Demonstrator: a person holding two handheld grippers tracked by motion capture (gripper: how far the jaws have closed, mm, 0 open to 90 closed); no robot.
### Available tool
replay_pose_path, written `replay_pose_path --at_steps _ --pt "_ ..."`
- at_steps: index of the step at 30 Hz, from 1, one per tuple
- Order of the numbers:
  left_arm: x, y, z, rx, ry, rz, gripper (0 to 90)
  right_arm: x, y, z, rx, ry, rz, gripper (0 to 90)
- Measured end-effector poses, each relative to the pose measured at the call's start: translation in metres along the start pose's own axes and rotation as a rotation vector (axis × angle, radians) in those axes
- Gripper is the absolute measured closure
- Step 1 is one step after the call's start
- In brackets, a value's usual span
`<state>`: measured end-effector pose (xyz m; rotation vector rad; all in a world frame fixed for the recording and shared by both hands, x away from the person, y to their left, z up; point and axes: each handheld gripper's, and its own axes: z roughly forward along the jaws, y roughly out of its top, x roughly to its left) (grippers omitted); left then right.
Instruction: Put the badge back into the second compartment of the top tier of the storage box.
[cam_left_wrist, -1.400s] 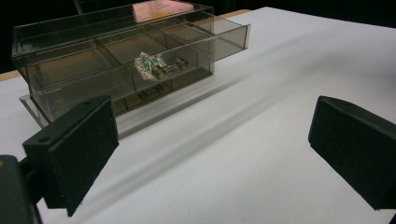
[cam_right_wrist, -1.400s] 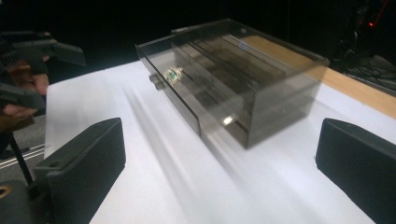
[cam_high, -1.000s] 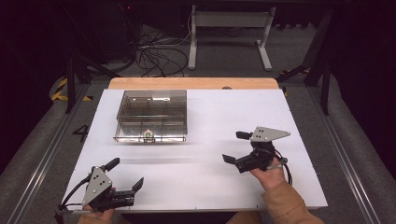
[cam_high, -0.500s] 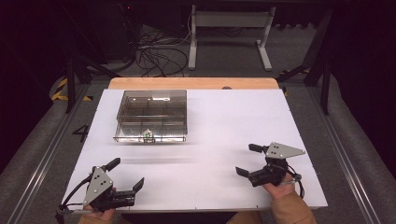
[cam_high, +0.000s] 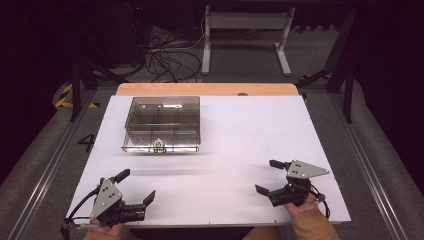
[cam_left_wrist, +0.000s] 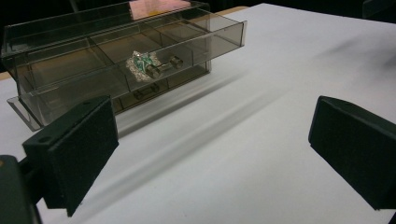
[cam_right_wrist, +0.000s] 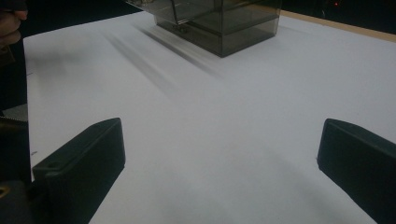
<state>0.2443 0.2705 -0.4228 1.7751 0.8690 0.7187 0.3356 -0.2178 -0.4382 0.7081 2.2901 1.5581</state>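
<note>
A smoky clear plastic organiser box (cam_high: 162, 124) with several compartments stands on the white table (cam_high: 240, 135), left of centre towards the back. Its front carries a small metal latch (cam_high: 159, 146), also plain in the left gripper view as the latch (cam_left_wrist: 154, 70). My left gripper (cam_high: 135, 186) rests near the front left edge, open and holding nothing, jaws wide apart (cam_left_wrist: 210, 154). My right gripper (cam_high: 270, 176) sits near the front right edge, likewise open with nothing between its jaws (cam_right_wrist: 219, 163). In the right gripper view the box (cam_right_wrist: 219, 21) stands far ahead.
A wooden strip (cam_high: 207, 89) runs along the table's far edge. Metal rails (cam_high: 372, 180) flank the table on both sides. Beyond it, cables (cam_high: 165, 55) and a desk frame (cam_high: 245, 30) stand on the dark floor.
My right gripper has drawn back towards the front right edge and lowered, staying open. The left gripper and the box have not moved.
</note>
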Motion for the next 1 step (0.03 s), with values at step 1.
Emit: replay_pose_path --at_steps 1 --pt "0.0000 0.0000 -0.0001 0.000 0.001 0.000 2.3 -0.0001 -0.0001 0.0003 0.000 0.002 0.001 1.4"
